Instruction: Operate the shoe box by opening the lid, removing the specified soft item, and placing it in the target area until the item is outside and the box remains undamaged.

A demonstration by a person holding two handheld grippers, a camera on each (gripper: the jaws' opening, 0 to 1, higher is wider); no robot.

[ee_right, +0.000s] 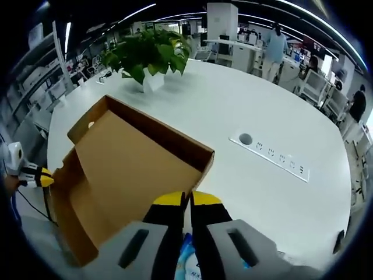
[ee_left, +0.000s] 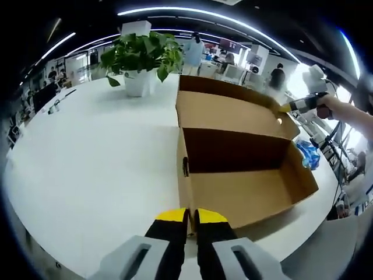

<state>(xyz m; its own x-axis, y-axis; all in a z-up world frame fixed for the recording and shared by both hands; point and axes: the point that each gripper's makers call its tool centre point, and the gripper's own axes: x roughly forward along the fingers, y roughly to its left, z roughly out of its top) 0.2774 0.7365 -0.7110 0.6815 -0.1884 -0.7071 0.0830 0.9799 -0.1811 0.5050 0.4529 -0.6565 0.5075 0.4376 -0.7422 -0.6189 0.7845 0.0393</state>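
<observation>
A brown cardboard shoe box [ee_left: 245, 192] stands open on the white table, its lid [ee_left: 233, 114] folded back and its inside showing bare cardboard. My left gripper [ee_left: 191, 217] is shut on the box's near left corner wall. My right gripper [ee_left: 288, 107] reaches in from the right, its yellow tips at the lid's side rim. In the right gripper view the box [ee_right: 122, 169] lies ahead, and my right gripper [ee_right: 187, 201] is shut at the lid's rim. A blue and white soft packet [ee_left: 308, 153] lies on the table outside the box, under the right gripper [ee_right: 189, 259].
A potted green plant [ee_left: 140, 58] [ee_right: 151, 55] stands on the far side of the white table [ee_left: 87, 157]. A socket strip [ee_right: 271, 153] is set into the tabletop right of the box. People and desks fill the background. The table edge runs close behind both grippers.
</observation>
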